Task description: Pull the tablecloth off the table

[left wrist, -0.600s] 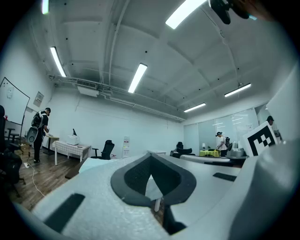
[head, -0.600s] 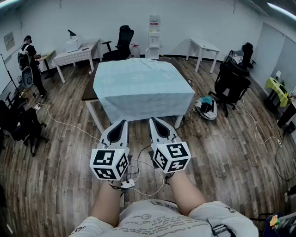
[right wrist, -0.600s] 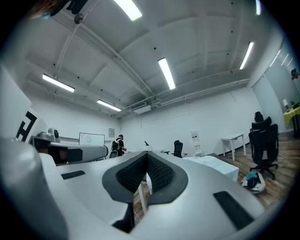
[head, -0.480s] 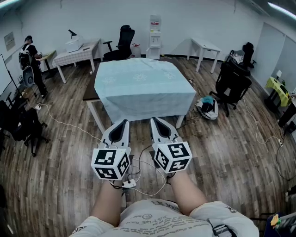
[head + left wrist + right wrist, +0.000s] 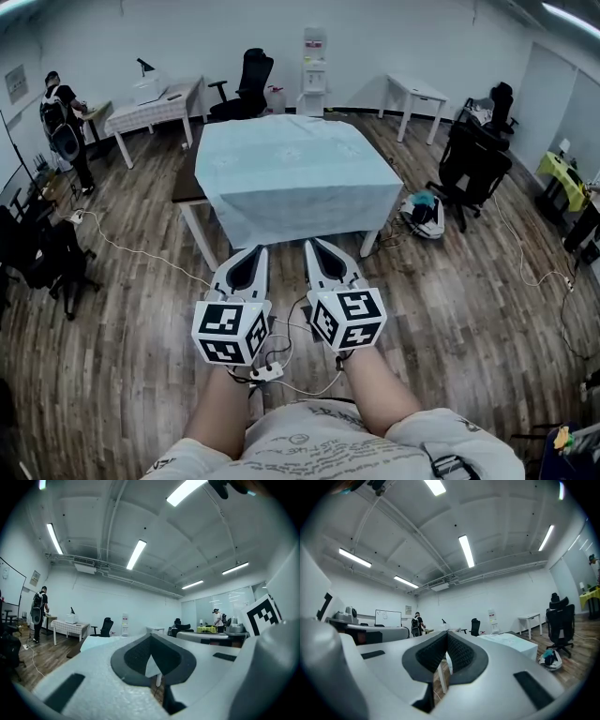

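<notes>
A pale blue tablecloth (image 5: 291, 173) covers a table with white legs (image 5: 195, 234) in the middle of the room, its front edge hanging down. Both grippers are held side by side in front of me, short of the table and touching nothing. My left gripper (image 5: 254, 251) is shut and empty, its tip pointing at the cloth's near edge. My right gripper (image 5: 313, 244) is shut and empty too. In the left gripper view the cloth (image 5: 101, 641) shows just beyond the closed jaws. The right gripper view has the covered table (image 5: 511, 641) to the right of its jaws.
Wooden floor with white cables (image 5: 281, 370) lies under my hands. A black office chair (image 5: 473, 159) and a bag (image 5: 422, 214) stand right of the table. A person (image 5: 64, 127) stands at the far left by a white desk (image 5: 155, 108). Another chair (image 5: 248, 84) and desk (image 5: 412, 94) are behind.
The view has moved slightly closer to the table. Both grippers stay shut and keep nearly the same place in front of me. The person at the far left has shifted a little.
</notes>
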A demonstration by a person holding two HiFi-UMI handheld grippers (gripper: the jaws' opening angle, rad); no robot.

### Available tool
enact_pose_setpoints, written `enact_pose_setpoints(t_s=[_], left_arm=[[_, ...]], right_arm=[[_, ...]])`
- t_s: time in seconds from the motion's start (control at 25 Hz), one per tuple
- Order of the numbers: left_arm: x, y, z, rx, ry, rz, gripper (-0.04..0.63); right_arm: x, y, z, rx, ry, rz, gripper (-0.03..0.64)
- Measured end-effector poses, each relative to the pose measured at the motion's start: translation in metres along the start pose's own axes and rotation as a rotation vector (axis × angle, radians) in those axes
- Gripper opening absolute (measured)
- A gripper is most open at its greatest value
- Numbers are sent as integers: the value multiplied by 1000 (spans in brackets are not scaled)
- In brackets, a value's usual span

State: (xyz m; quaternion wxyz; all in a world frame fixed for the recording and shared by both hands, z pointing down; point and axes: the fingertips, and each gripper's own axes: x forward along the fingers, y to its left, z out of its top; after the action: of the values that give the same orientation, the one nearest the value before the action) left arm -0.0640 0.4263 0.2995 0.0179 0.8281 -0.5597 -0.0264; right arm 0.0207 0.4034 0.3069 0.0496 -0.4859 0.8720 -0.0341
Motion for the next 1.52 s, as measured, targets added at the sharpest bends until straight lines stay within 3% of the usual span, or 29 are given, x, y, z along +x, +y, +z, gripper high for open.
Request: enact_pose_setpoints(t_s=[0.44, 0.72, 1.04, 1.52], left_arm=[[-3, 16, -16, -7, 10, -58, 9], [25, 20, -21, 13, 23, -67, 9], [92, 39, -31, 15, 50, -58, 9], [238, 35, -28, 16, 75, -56, 9]], right_arm=[[6, 17, -17, 5, 11, -30, 14], [32, 5, -18, 20, -2, -13, 14], [87, -41, -26, 44, 6, -15, 14], [174, -156, -12, 68, 26, -1, 14]])
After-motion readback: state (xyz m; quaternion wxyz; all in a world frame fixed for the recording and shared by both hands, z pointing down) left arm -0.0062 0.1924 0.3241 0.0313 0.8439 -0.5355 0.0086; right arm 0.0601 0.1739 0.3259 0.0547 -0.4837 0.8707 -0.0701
